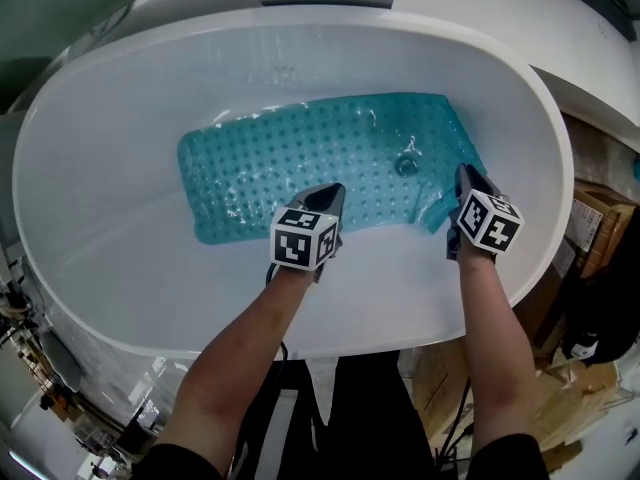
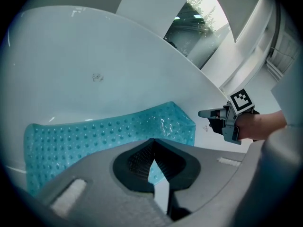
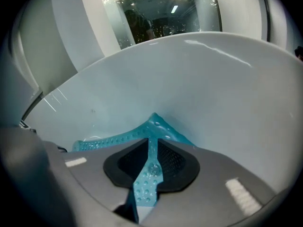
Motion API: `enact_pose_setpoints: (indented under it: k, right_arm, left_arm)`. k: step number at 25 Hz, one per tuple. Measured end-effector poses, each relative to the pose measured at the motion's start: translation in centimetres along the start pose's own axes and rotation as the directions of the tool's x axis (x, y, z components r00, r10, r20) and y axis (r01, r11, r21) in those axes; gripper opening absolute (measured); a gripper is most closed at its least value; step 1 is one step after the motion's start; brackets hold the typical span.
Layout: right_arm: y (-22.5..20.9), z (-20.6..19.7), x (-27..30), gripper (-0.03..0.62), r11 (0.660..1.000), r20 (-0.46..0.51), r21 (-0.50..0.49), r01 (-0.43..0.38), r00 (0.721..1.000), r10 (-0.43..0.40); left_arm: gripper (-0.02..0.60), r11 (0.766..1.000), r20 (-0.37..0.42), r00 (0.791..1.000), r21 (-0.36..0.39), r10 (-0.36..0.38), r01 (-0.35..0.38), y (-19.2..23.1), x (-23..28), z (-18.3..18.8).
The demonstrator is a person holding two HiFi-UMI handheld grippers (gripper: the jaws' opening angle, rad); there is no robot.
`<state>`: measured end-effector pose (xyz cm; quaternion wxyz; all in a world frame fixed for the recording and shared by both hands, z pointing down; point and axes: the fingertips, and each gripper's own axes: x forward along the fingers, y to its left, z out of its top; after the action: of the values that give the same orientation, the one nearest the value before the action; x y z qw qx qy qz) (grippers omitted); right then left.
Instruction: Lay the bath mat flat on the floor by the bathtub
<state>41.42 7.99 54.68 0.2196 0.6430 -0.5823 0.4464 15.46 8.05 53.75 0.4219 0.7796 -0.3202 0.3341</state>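
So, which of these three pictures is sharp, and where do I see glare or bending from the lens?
Head view: even light, bath mat sharp, bathtub rim bowed by the lens. Left gripper view: dark corners, its own jaws soft, the right gripper fairly crisp. Right gripper view: bright spots on the dark window, jaws blurred.

Brown cardboard boxes [image 1: 598, 218] are stacked at the right, with loose flattened cardboard [image 1: 565, 408] lower down beside them. Beyond, a dark glass pane [image 3: 163, 11] showing leafy reflections sits between white wall panels [image 3: 78, 27]. Mixed clutter [image 1: 50, 378] lies at lower left, too small to identify.
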Motion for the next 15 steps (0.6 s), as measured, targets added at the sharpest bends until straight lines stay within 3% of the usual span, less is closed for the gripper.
enact_pose_setpoints:
  k: [9, 15]
  right_arm:
    - [7.3, 1.5, -9.2, 0.04, 0.996, 0.043, 0.0, -0.094, 0.995, 0.094]
    - [13.1, 4.3, -16.5, 0.015, 0.984, 0.091, -0.071, -0.163, 0.981, 0.169]
  left_arm:
    - [0.005, 0.999, 0.143, 0.989, 0.016, 0.048, -0.051, -0.5, -13.0, 2.4]
    - [0.005, 0.993, 0.262, 0.962, 0.065, 0.076, -0.096, -0.9, -22.7, 4.8]
